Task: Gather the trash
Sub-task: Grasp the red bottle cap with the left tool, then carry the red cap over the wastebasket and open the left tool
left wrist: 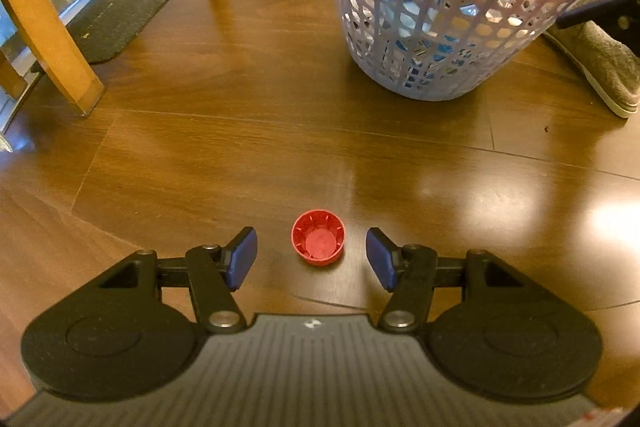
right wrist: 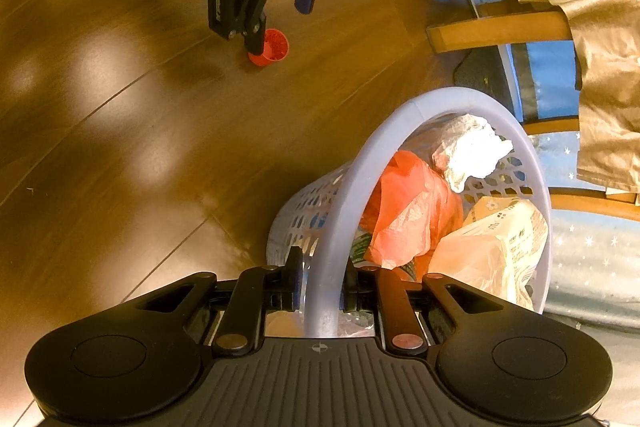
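A small red bottle cap (left wrist: 318, 245) lies open side up on the wooden floor. My left gripper (left wrist: 311, 239) is open and low over it, one blue pad on each side of the cap, neither touching. From the right wrist view the same cap (right wrist: 274, 47) sits by the left gripper (right wrist: 280, 23). The lavender mesh basket (left wrist: 440, 27) holds an orange bag (right wrist: 408, 211), crumpled foil (right wrist: 468, 151) and a pale bag (right wrist: 492, 251). My right gripper (right wrist: 322, 285) is shut on the basket's rim (right wrist: 400, 115), and the basket leans.
Wooden chair legs (left wrist: 52, 39) and a dark mat (left wrist: 132, 3) stand at the back left. A grey slipper (left wrist: 600, 63) lies right of the basket. A tan cloth (right wrist: 604, 67) hangs over a chair rail.
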A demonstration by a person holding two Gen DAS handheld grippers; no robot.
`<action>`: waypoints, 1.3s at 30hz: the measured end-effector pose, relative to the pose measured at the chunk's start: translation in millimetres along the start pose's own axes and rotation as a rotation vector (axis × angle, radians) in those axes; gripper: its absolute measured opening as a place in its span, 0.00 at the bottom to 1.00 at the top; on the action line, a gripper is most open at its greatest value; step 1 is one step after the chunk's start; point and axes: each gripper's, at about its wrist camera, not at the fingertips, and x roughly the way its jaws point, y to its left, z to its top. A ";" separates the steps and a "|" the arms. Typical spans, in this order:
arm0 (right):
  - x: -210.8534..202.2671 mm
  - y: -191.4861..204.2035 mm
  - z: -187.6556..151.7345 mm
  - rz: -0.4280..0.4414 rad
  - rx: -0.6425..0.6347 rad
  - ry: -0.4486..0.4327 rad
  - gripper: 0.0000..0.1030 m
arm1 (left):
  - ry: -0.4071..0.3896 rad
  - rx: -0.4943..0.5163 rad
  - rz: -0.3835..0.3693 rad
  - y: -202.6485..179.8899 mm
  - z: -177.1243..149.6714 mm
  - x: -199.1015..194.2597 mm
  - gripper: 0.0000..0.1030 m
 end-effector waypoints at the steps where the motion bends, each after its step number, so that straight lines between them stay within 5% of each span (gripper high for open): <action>1: -0.3 -0.1 -0.2 0.000 0.004 -0.001 0.11 | 0.000 0.001 0.000 0.3 0.5 2.7 0.54; 12: -2.0 1.4 0.2 -0.002 -0.001 -0.003 0.11 | 0.025 -0.023 -0.021 7.0 -0.7 26.9 0.52; 17: -2.3 1.4 0.0 -0.003 -0.003 -0.004 0.12 | 0.033 -0.008 -0.027 5.8 -0.2 31.4 0.27; 22: -2.2 1.6 0.1 -0.002 -0.001 -0.004 0.12 | 0.021 -0.008 -0.033 5.8 -2.9 22.5 0.27; 39: -6.9 3.9 1.9 -0.003 -0.004 -0.013 0.12 | -0.140 -0.009 0.003 13.8 52.7 -110.6 0.27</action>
